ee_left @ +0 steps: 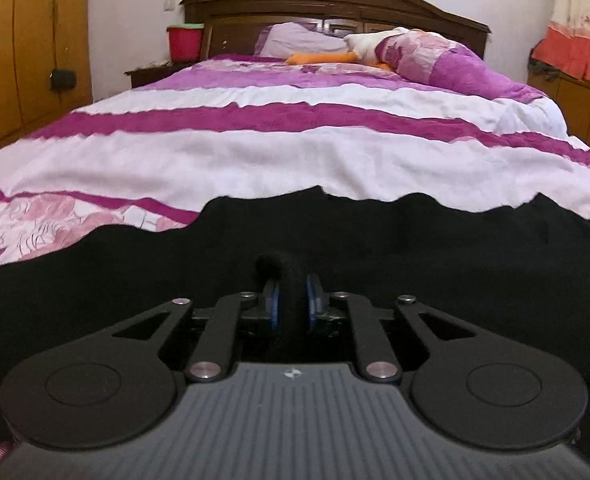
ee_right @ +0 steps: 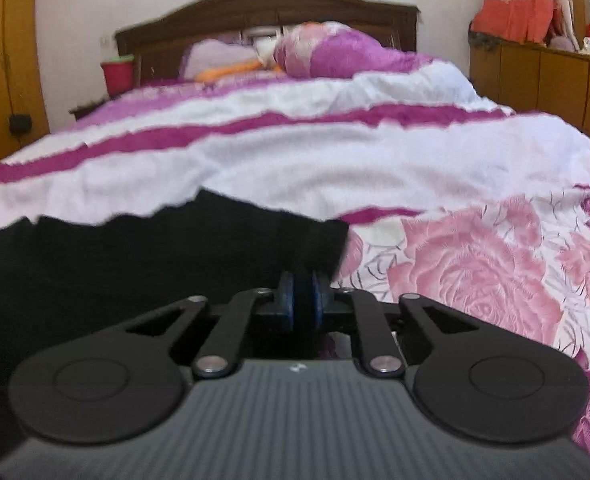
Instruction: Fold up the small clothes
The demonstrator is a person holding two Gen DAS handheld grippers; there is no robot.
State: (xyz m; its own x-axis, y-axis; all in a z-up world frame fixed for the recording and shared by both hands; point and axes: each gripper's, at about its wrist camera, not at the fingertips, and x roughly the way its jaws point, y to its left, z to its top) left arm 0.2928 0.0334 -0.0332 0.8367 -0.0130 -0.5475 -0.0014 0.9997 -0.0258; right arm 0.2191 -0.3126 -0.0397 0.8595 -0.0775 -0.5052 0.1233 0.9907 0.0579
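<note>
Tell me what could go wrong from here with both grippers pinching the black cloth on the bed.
1. The left gripper holds only a small bunched tuft of the black fabric garment; it might slip out when lifted.
2. The right gripper bites close to the garment's edge, beside the floral pink-and-white bedspread, so it may also catch the bedspread.
3. The garment's far edge looks wavy, so a fold could trap wrinkles.
</note>
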